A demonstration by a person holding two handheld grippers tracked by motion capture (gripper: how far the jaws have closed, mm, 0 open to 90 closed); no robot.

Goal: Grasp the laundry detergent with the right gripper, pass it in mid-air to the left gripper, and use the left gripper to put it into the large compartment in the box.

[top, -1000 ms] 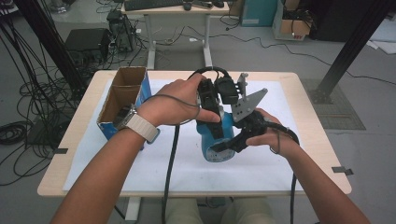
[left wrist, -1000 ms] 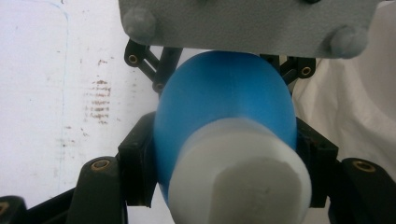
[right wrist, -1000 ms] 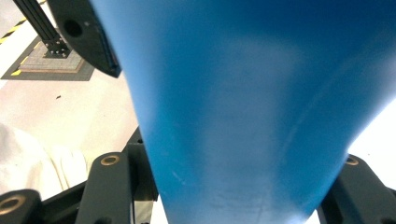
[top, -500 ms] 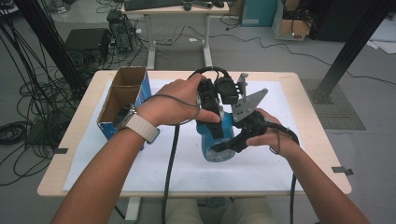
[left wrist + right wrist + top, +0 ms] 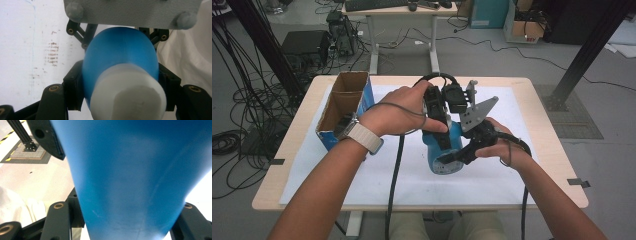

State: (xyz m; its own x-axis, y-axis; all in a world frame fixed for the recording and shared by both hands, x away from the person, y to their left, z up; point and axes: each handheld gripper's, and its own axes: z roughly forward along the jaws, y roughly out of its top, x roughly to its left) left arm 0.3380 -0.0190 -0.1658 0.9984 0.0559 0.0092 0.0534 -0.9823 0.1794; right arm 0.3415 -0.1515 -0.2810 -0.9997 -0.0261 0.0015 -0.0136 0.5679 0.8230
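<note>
At the far left of the worktop (image 5: 302,145) stands an open cardboard box (image 5: 343,102). Right of it, near the middle, a blue bottle (image 5: 444,150) with a white cap (image 5: 128,96) is held above the white sheet. The left gripper (image 5: 438,112) clamps the bottle's neck end, both jaws pressed against it. The right gripper (image 5: 462,152) grasps the bottle's wider body from the right.

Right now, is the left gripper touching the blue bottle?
Touching. In the left gripper view, the left gripper has both black jaws pressed against the sides of the blue bottle, just behind its white cap, with no gap.
</note>
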